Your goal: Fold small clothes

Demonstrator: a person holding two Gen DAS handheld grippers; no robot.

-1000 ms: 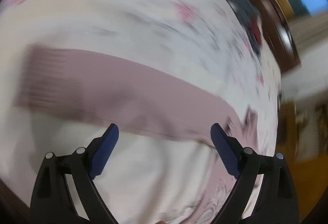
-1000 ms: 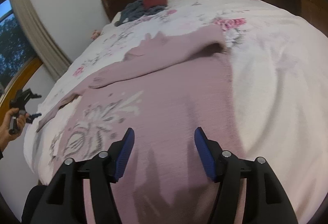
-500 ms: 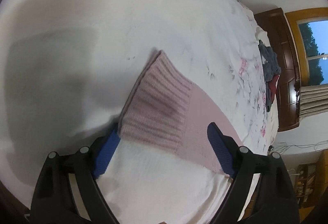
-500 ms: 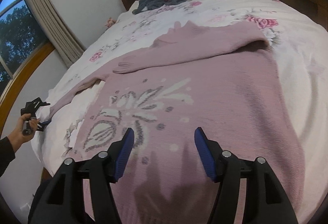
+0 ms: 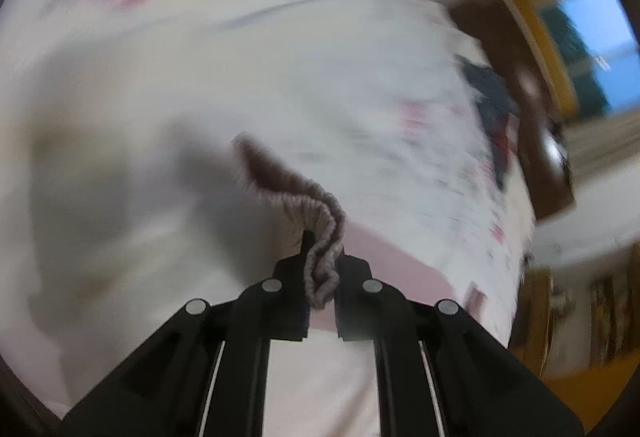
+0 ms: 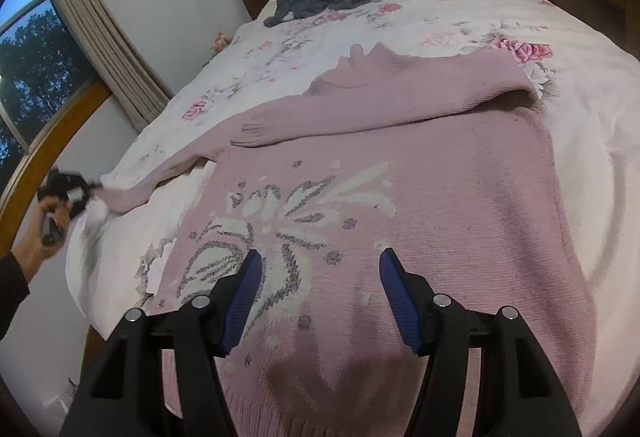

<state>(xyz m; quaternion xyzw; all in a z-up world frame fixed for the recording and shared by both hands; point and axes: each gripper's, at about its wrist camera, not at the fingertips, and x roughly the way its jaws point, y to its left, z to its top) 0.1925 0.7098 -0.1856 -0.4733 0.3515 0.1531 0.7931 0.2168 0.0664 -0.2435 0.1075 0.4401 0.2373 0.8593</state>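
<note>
Pink sweater (image 6: 420, 173): lying flat on bed (image 6: 580, 85); left hand-held gripper (image 5: 322, 277) pinching its ribbed cuff (image 5: 320, 233); right hand-held gripper (image 6: 320, 293) hovering wide apart, empty, above hem; advisable: carrying sleeve across chest, keeping cuff untwisted.

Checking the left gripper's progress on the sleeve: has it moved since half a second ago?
Yes. The left gripper has closed on the sleeve cuff, lifting it off the bedspread it lay flat on.
</note>
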